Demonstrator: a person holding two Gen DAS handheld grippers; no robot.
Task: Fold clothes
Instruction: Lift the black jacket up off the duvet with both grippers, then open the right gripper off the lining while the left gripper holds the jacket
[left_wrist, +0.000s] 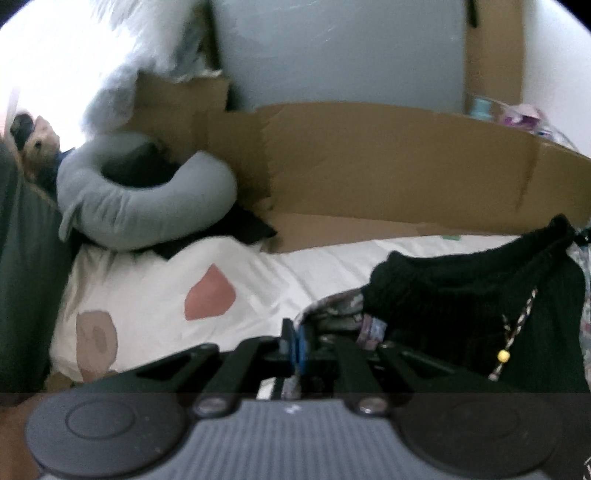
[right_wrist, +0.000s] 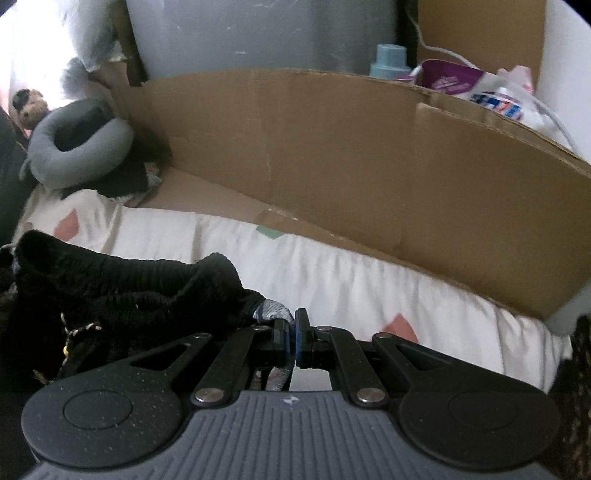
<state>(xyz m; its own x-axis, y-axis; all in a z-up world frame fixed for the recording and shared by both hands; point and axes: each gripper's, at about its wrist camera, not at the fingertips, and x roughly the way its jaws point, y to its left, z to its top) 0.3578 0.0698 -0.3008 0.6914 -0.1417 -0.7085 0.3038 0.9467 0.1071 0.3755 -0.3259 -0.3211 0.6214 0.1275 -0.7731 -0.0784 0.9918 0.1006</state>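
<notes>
A black garment (left_wrist: 461, 295) with a ribbed elastic waistband, a patterned grey lining and a twisted drawstring with a yellow bead (left_wrist: 501, 355) hangs over the white bed sheet (left_wrist: 155, 295). My left gripper (left_wrist: 297, 347) is shut on its patterned edge at the left end. In the right wrist view the same garment (right_wrist: 122, 291) stretches to the left, and my right gripper (right_wrist: 291, 339) is shut on its patterned corner at the right end. The garment is held up between both grippers.
A brown cardboard wall (right_wrist: 332, 155) runs along the far side of the bed. A grey neck pillow (left_wrist: 140, 192) and dark clothes lie at the back left, with a small plush toy (right_wrist: 29, 107). A blue bottle (right_wrist: 389, 61) and packets stand behind the cardboard.
</notes>
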